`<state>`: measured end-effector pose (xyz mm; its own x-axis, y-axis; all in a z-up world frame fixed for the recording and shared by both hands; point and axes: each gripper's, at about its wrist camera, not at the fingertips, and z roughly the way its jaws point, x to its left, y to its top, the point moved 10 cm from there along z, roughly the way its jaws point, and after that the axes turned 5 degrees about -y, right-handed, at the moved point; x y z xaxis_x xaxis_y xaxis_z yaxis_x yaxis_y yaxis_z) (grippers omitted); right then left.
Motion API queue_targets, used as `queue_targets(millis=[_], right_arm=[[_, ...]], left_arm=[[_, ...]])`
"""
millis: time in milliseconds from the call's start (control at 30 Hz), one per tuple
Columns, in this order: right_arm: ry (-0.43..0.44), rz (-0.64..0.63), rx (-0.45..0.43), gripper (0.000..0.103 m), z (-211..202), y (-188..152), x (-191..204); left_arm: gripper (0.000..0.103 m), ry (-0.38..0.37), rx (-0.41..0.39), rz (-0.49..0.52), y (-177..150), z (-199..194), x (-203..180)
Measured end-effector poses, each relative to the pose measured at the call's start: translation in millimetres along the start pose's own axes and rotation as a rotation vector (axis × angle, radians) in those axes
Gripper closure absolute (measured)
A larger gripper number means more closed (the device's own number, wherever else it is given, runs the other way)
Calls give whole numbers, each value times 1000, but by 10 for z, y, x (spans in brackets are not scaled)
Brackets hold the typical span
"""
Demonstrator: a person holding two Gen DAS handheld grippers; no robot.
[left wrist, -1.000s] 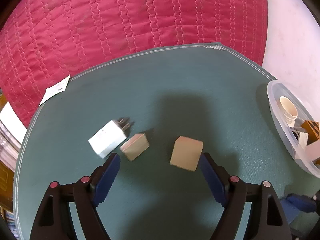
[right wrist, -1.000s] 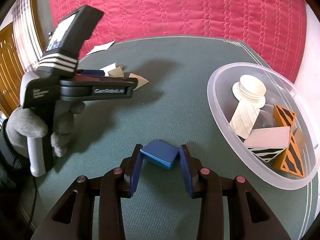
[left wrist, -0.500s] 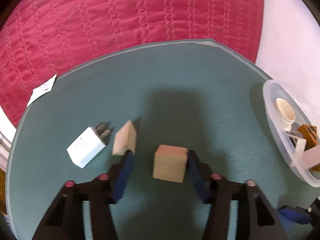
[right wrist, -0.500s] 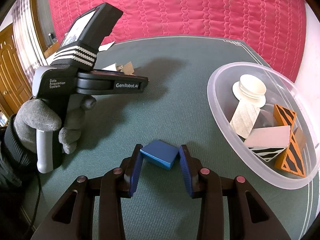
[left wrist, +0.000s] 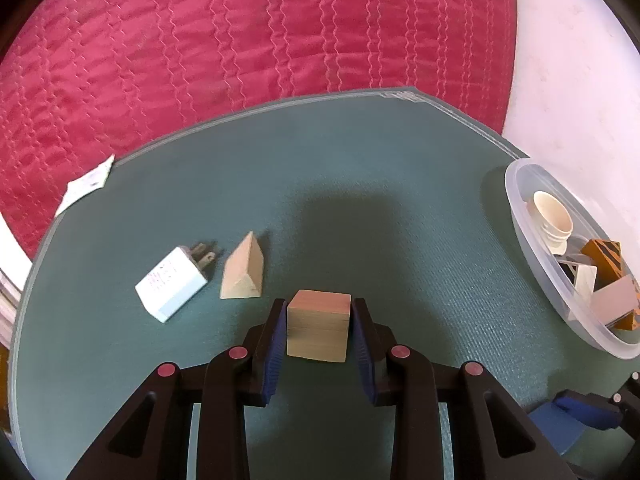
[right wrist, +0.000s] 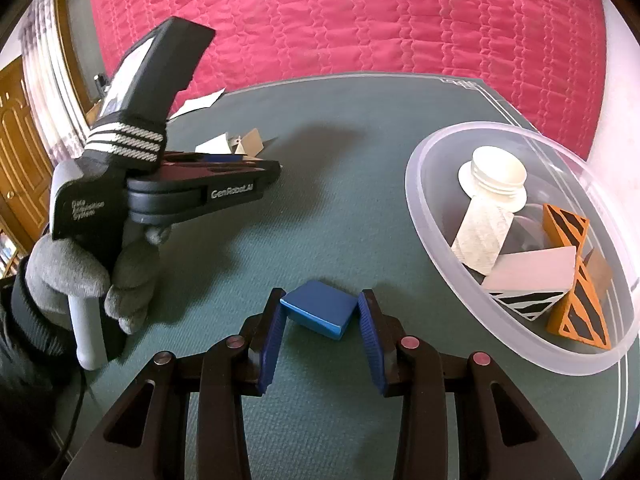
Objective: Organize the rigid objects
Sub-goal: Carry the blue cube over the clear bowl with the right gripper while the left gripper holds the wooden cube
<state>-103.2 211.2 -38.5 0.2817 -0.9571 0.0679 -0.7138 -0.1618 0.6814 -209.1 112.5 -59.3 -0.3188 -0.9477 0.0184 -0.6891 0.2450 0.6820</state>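
Left wrist view: left gripper [left wrist: 319, 322] has just been closing and now clamps the wooden cube [left wrist: 318, 330], blue pads flat against both side faces. Cube sits on the green mat [left wrist: 360, 184]. Just left of the jaws lies a wooden wedge [left wrist: 242, 274] on its side, apart from the cube. White plug adapter [left wrist: 172, 288] sits beside the wedge, prongs pointing toward it, with a small gap between them. Paper slip [left wrist: 84, 188] lies at the mat's far left edge, partly on the red quilt [left wrist: 240, 40]. Clear plastic bowl [left wrist: 520, 216] is well to the right.

Right wrist view: right gripper [right wrist: 320, 316] is narrow, pinching a flat blue block [right wrist: 320, 314] by two opposite corners; block looks tilted, near edge low on the mat. Bowl [right wrist: 416, 208] is just right of it, holding a white threaded cap [right wrist: 494, 178], a grey-white block [right wrist: 482, 236], an orange-and-black striped block [right wrist: 576, 312], and a pale block with zebra stripes [right wrist: 528, 280]. Gloved left hand [right wrist: 80, 280] grips the other tool's handle at far left.
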Motion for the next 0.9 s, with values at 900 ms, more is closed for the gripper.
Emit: queue_targets(millis=[900], right_arm=[[-16, 98, -113, 65, -332, 321, -310]], left_arm=[[70, 103, -112, 57, -2, -323, -94]])
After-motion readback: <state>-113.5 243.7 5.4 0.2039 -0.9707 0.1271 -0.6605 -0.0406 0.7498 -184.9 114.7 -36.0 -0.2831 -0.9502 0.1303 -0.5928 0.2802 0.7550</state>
